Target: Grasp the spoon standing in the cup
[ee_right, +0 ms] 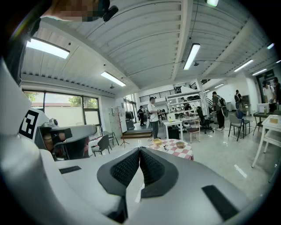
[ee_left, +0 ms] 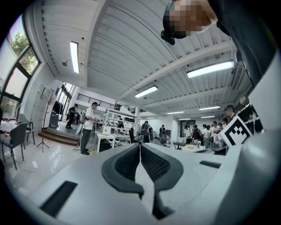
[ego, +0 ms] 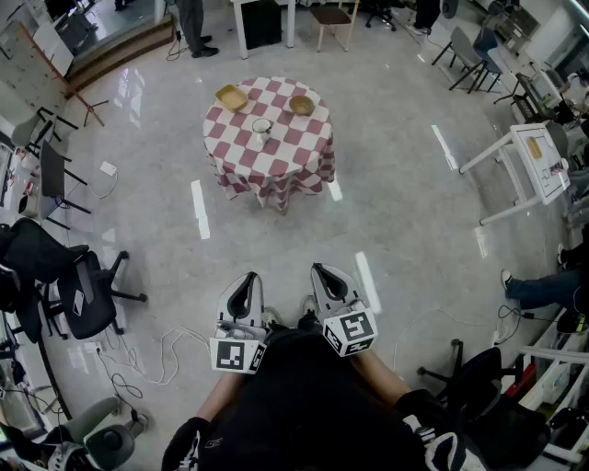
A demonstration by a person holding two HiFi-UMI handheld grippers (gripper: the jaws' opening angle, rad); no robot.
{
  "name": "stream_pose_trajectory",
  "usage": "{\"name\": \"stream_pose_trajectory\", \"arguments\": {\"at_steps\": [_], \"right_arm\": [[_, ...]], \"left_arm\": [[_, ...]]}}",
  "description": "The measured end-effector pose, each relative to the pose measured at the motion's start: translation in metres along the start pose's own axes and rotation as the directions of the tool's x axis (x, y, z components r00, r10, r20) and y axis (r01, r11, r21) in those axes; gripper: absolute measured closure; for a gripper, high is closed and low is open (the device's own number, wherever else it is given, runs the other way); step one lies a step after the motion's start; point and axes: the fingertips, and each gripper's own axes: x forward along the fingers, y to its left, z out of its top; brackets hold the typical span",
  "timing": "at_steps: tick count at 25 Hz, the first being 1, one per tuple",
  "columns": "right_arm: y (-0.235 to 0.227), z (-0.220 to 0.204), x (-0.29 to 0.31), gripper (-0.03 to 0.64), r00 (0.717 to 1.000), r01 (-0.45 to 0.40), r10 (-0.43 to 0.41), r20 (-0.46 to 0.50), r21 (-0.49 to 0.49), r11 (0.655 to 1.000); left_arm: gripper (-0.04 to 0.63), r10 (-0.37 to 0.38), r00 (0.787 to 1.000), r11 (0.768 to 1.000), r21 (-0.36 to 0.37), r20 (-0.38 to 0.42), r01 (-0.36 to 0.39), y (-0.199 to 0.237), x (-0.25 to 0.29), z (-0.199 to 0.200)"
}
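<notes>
A round table with a red-and-white checked cloth (ego: 276,156) stands a few steps ahead of me. Near its middle is a small cup with a spoon standing in it (ego: 262,127), small and faint in the right gripper view (ee_right: 165,147). A yellow bowl (ego: 231,97) and a brown bowl (ego: 301,105) sit behind the cup. Both grippers are held close to my body, far short of the table. My left gripper (ego: 248,275) is shut with nothing between its pads (ee_left: 125,165). My right gripper (ego: 319,269) is shut and empty too, and points toward the table (ee_right: 173,149).
Black office chairs (ego: 83,294) and loose cables (ego: 156,354) lie to my left. A white stand (ego: 534,166) and a seated person's leg (ego: 538,290) are at the right. Beyond the table are a wooden chair (ego: 331,18), desks and a standing person (ego: 193,28).
</notes>
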Motion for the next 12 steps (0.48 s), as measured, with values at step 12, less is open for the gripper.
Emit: {"name": "stream_pose_trajectory", "arguments": {"at_steps": [12], "right_arm": [[-0.0081, 0.0016, 0.0002, 0.590, 1.000, -0.022, 0.022, -0.002, 0.009, 1.000]], "left_arm": [[0.578, 0.000, 1.000, 1.000, -0.009, 0.001, 0.000, -0.0092, 0.0090, -0.0011]]}}
